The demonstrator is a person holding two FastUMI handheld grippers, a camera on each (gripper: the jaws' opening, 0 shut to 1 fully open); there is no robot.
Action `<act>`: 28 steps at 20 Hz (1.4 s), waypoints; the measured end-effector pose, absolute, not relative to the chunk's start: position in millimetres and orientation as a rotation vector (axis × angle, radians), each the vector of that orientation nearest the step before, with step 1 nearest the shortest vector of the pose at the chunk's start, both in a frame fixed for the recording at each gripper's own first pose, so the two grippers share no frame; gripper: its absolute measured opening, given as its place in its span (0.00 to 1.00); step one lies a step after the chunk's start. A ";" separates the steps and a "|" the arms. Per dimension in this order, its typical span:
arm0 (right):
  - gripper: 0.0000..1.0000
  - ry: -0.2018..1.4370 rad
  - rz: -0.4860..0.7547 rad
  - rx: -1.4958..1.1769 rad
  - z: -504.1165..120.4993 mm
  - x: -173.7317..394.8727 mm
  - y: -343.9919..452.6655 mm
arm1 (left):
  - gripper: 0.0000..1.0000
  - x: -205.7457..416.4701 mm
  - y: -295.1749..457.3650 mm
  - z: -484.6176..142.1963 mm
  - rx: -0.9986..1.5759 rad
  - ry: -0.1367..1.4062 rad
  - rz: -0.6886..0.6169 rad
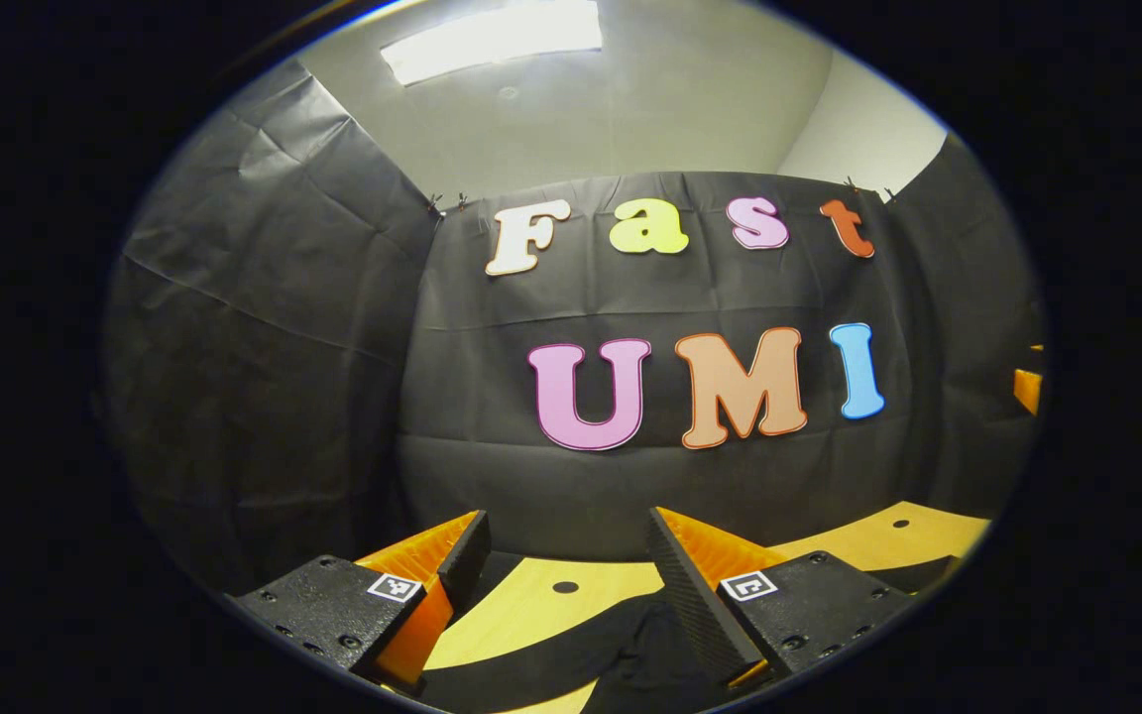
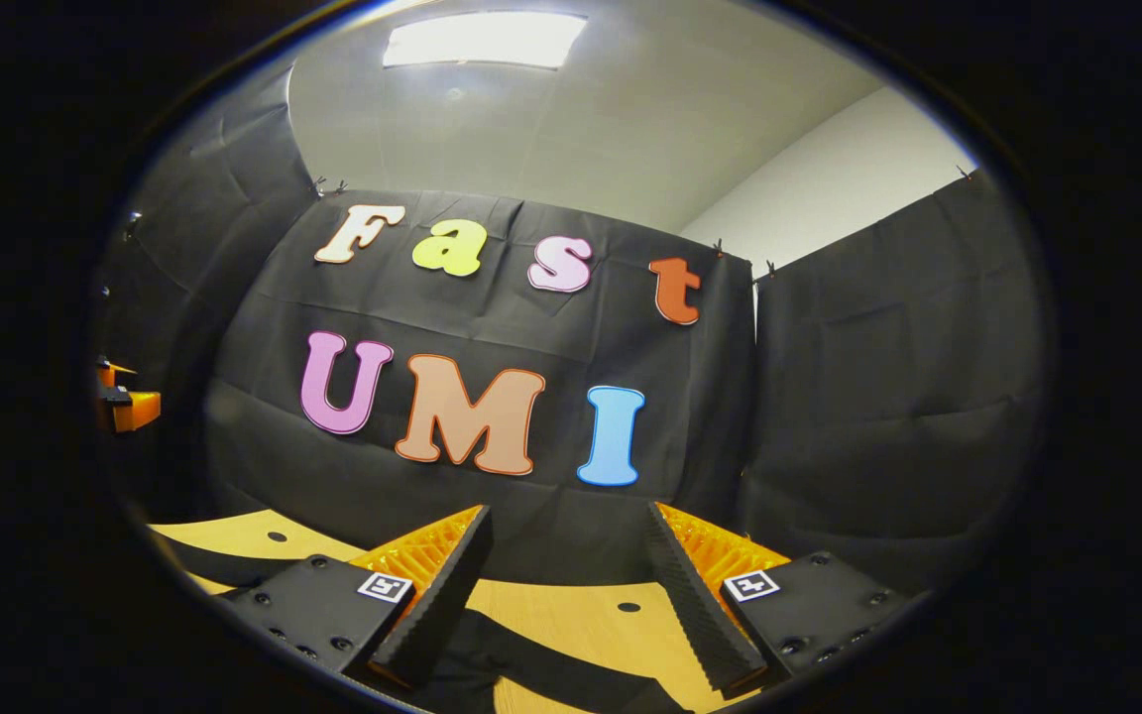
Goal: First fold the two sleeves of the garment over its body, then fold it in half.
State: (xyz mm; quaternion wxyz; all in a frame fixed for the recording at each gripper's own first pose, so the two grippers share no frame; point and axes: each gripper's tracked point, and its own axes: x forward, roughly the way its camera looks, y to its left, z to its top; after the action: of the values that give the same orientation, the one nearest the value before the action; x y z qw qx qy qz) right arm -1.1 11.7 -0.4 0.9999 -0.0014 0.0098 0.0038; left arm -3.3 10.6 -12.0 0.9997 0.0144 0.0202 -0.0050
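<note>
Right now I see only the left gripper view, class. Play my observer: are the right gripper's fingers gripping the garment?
Observer: No. In the right gripper view the right gripper has its fingers apart, with nothing between them.
Operator: Is any cloth near it?
Observer: Yes. The dark garment lies on the wooden table below those fingers.
Operator: Can you see my gripper from there?
Observer: Yes. The left gripper shows at that view's left edge, apparently above table level.
</note>
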 end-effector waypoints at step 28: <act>0.98 0.519 -0.116 0.088 -212.5 21.9 -79.7 | 0.93 -29.2 42.8 -45.9 0.071 0.144 0.097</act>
State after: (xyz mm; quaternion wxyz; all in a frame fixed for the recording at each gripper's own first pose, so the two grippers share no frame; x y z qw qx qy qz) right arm 21.9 -79.7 -212.5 0.9638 0.0435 0.2565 -0.0575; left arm -29.2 42.8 -45.9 0.9956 0.0355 0.0721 0.0484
